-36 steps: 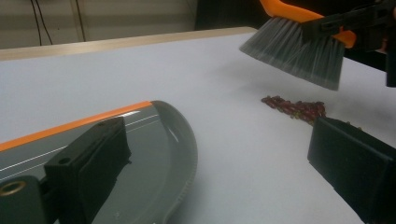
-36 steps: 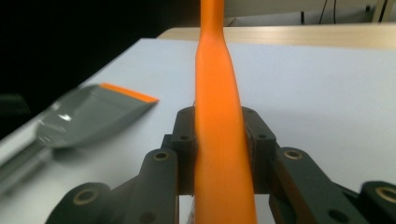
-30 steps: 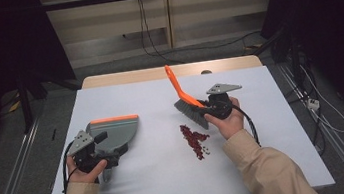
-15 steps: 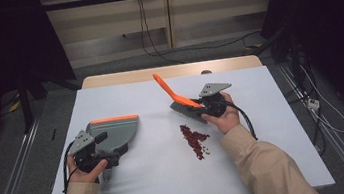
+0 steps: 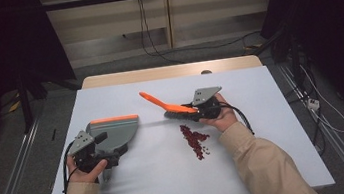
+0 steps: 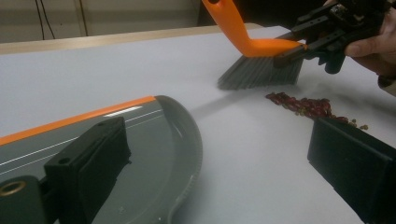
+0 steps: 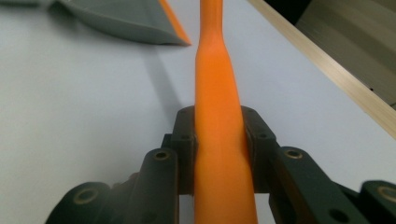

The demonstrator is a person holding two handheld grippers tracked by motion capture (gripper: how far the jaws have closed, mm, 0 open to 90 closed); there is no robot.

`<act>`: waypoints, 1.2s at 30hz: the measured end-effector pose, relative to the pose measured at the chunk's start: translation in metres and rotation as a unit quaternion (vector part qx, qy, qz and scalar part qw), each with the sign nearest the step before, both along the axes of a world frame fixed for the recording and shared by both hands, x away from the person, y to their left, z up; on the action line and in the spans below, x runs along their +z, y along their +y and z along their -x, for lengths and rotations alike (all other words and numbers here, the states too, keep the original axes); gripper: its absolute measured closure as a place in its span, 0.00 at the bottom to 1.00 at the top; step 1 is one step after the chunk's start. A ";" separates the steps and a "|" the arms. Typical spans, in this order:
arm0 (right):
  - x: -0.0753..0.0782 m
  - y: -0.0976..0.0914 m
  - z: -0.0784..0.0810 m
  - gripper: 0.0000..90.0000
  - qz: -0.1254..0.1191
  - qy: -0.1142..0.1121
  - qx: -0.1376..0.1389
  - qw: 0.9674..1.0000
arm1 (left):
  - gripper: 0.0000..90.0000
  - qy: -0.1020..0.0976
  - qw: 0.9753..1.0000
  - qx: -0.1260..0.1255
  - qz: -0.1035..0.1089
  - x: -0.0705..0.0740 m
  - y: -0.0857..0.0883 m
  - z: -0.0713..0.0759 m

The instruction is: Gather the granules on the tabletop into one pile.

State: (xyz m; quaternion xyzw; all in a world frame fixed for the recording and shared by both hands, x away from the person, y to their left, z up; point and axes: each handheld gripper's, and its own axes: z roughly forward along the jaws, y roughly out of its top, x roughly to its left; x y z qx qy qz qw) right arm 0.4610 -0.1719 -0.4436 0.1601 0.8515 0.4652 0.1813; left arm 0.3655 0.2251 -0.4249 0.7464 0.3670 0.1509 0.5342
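1. The job in hand was sweeping a little pile of red bits (image 5: 194,138) into a grey dustpan (image 5: 114,133) on the white table (image 5: 269,160).
2. The right gripper (image 5: 201,110) had its jaws clenched tight on the orange handle of a small brush (image 5: 177,109). In the right gripper view, the handle ran straight up between the two black jaws.
3. The brush bristles sat just behind the top end of the pile, low over the table. I could not tell for sure if they touched it.
4. The left gripper (image 5: 103,157) was at the near side of the dustpan. It seemed to be holding the pan, but the frames did not show well if its jaws were clenched.
5. The dustpan lay flat with its orange lip on the far side, well apart from the pile.
6. I think the sweep had not yet started. Next, the brush would need to push the bits toward the pan, and the pan's open edge would need to face them.
7. A second before, the brush stood more upright and higher. Now it had tipped over to the left and come down closer to the table. The dustpan and the pile had stayed where they were.
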 end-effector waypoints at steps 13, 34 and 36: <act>0.004 0.000 0.021 0.79 0.033 -0.002 0.078 0.996 | 0.06 -0.002 1.000 -0.003 -0.004 0.000 -0.001 0.001; 0.005 -0.005 0.050 0.79 0.009 0.017 0.100 0.995 | 0.06 -0.004 1.000 -0.004 -0.004 0.001 -0.003 0.002; 0.005 -0.004 0.051 0.79 0.008 0.016 0.094 0.995 | 0.06 -0.003 1.000 -0.004 -0.003 0.001 -0.003 0.002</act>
